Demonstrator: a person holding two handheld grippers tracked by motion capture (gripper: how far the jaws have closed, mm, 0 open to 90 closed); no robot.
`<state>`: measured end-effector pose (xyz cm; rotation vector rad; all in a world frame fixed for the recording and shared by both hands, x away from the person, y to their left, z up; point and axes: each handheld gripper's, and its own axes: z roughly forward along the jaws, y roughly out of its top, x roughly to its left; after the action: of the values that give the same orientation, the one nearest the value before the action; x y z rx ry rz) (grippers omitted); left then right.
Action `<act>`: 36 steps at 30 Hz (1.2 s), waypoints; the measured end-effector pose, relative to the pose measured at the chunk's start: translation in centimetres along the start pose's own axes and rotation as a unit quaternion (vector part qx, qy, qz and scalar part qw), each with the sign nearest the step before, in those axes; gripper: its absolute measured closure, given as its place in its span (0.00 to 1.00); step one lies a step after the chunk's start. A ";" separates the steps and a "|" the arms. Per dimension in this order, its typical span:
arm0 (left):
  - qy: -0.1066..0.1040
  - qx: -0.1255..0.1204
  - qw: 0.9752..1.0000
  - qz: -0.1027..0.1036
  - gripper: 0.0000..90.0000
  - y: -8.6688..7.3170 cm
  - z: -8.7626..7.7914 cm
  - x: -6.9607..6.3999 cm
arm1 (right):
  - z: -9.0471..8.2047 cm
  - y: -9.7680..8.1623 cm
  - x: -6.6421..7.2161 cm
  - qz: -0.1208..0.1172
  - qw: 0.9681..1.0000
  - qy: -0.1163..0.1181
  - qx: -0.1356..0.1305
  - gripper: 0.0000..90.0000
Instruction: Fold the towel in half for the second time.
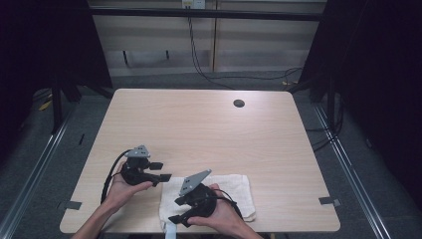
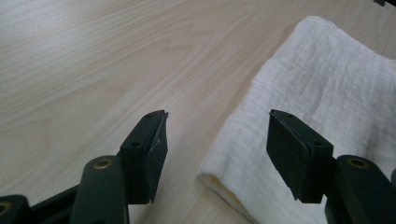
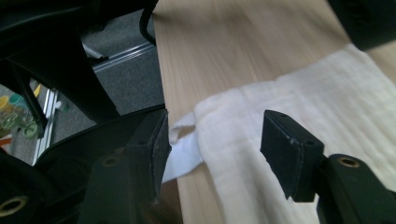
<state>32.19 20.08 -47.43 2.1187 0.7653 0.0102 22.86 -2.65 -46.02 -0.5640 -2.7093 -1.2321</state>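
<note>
Right gripper (image 1: 175, 211), held low at the near edge of the table (image 1: 209, 124), jaws parted with nothing between them, pads clear of the cloth. Directly ahead of those jaws in the right gripper view, the near corner of the folded white towel (image 3: 299, 116), with a loose flap (image 3: 184, 154) of it hanging past the table edge toward the floor. Left gripper (image 1: 165, 171), just beside the towel's left end, jaws likewise wide and empty; in the left gripper view, one pad over bare wood, the other over the towel's (image 2: 327, 88) folded edge, the corner lying between and just ahead of them. Towel (image 1: 234, 186) flat on the near half of the table, toward the right, long axis running left to right along the near edge, right hand (image 1: 219, 216) resting over its near left part. Both grippers at the same short end, right one nearer the overhanging corner, left one nearer the far corner of that end. Judged next: a pinch on those two left corners, each gripper needing only a short reach forward and down.
</note>
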 end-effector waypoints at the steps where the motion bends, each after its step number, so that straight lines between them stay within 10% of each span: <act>1: 0.001 0.000 1.000 0.000 0.43 0.0 0.1 0.1 | 0.3 0.2 0.0 -0.004 1.000 0.002 0.003 0.47; 16: 0.006 0.011 1.000 0.000 0.42 -0.6 0.4 0.0 | 4.7 1.1 -0.4 -0.031 0.999 -0.006 0.024 0.64; 29: 0.012 0.011 1.000 -0.002 0.41 -0.7 0.2 0.4 | 5.8 0.4 0.3 -0.047 0.998 -0.015 0.024 0.54; 36: 0.015 0.007 1.000 -0.009 0.41 -0.7 0.1 0.7 | 6.1 0.2 1.4 -0.086 0.993 -0.075 0.027 0.69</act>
<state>32.41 20.65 -48.16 2.1280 0.8051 0.0277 21.92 2.47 -49.61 -0.4412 -2.9614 -1.1940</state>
